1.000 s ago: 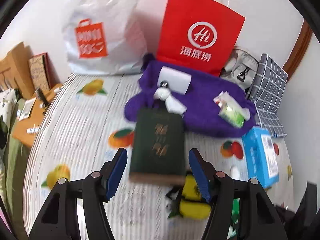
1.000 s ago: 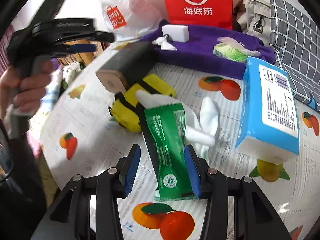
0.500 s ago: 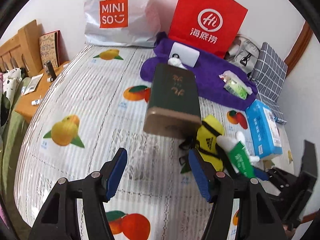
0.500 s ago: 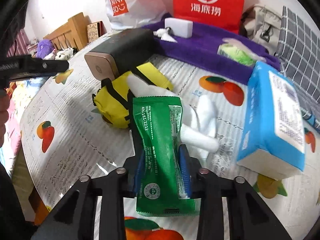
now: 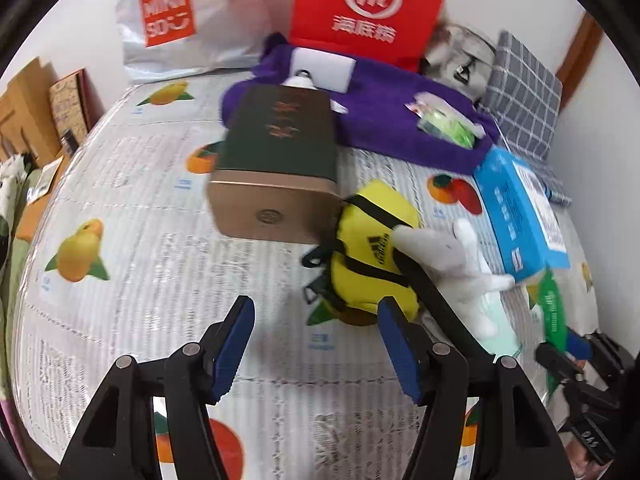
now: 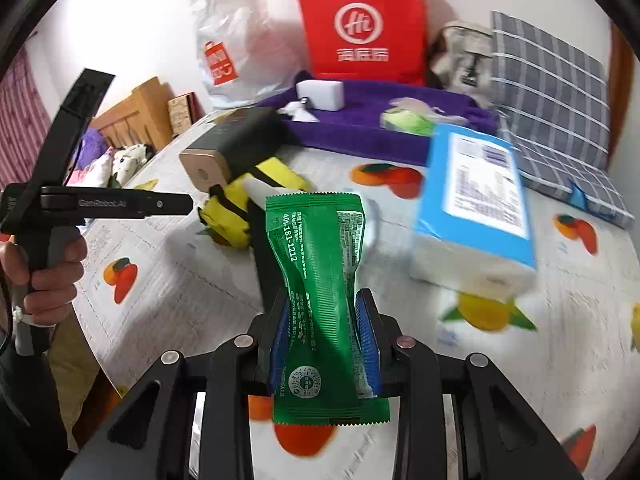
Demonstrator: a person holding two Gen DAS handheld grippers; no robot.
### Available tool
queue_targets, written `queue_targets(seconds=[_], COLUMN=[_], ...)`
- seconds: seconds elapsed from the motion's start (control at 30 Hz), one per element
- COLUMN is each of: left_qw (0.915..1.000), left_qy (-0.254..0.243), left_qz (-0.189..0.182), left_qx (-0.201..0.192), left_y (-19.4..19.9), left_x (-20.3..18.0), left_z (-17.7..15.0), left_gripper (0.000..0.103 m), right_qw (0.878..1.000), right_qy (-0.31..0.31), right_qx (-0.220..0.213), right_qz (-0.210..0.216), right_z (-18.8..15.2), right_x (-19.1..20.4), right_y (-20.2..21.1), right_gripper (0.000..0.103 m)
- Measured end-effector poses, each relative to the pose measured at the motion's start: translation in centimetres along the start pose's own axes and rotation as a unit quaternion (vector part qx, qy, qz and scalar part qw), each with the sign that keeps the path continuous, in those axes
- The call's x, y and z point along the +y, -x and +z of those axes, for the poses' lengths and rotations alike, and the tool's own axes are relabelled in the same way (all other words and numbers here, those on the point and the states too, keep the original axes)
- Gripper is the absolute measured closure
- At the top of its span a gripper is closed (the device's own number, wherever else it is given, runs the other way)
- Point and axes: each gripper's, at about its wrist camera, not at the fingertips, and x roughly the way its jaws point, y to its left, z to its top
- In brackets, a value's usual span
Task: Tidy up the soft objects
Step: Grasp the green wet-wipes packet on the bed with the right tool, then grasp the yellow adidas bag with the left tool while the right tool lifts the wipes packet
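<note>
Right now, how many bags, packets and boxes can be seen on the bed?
Bags: 3 (white bag, red bag, yellow bag)
Packets: 3 (green packet, blue pack, green-white packet)
Boxes: 2 (dark box, white box)
Total: 8

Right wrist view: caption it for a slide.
Right gripper shut on a green packet above the fruit-print bedsheet, blue tissue pack beside it.

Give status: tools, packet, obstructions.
Right tool shut on green packet, lifted. Left tool open, empty, beside yellow bag. Nothing blocking.
</note>
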Motion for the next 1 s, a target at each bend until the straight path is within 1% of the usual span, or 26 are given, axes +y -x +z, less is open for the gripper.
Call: queue_targets(seconds=[0.03,0.1,0.23,0.33,0.43,0.57,0.6,0.63,0.7,0.8,0.83,0.9,1.0], left_qw=[1.0,0.9997,0.9987,0.9975,0.9969,0.9949,0.9942,0.9931,0.9915,0.9921,0.9924,0.9927,0.9932], left_qy=[-0.008,-0.023,-0.051,-0.069,-0.077,-0.097,-0.102,-0.112,-0.124,-0.122,-0.12,-0.118,-0.115], left_qz=[-0.001,-0.011,-0.004,0.012,0.007,0.009,0.014,0.023,0.034,0.022,0.022,0.025,0.016], left_qx=[0.0,-0.005,0.001,0.012,0.016,0.028,0.032,0.028,0.019,0.014,0.012,0.003,0.004], left_y=[-0.3,-0.8,-1.8,-2.8,-3.4,-4.6,-5.0,-5.1,-5.3,-5.6,-5.7,-5.4,-5.0], left_x=[-0.5,-1.5,-2.7,-3.3,-3.5,-4.2,-4.4,-4.7,-5.1,-5.3,-5.3,-5.2,-4.8], left_z=[-0.1,-0.3,-0.4,-0.2,-0.1,0.1,0.1,0.1,0.1,0.4,0.4,0.2,-0.4], left_gripper=[0.034,0.026,0.025,0.024,0.024,0.022,0.021,0.02,0.02,0.02,0.022,0.031,0.033], right_qw=[1.0,1.0,1.0,0.999,0.999,0.997,0.997,0.997,0.997,0.997,0.997,0.997,0.997], right_qy=[-0.006,-0.017,-0.029,-0.035,-0.045,-0.064,-0.065,-0.065,-0.066,-0.067,-0.067,-0.066,-0.07], right_qx=[-0.003,-0.007,-0.005,0.001,0.013,0.033,0.031,0.027,0.027,0.026,0.026,0.026,0.026], right_qz=[-0.003,-0.004,-0.011,-0.017,-0.022,-0.027,-0.026,-0.026,-0.026,-0.027,-0.028,-0.031,-0.035], right_z=[-0.4,-1.0,-2.1,-2.8,-3.6,-4.5,-4.6,-4.6,-4.5,-4.5,-4.5,-4.4,-4.5], right_x=[-0.4,-1.3,-2.4,-3.2,-4.0,-5.0,-5.1,-5.2,-5.1,-5.2,-5.1,-4.9,-5.1], right_y=[0.4,0.9,1.1,0.9,0.3,-1.1,-1.2,-1.1,-1.2,-1.3,-1.3,-1.4,-1.3], right_gripper=[0.071,0.071,0.071,0.071,0.071,0.071,0.071,0.071,0.071,0.071,0.071,0.071,0.071])
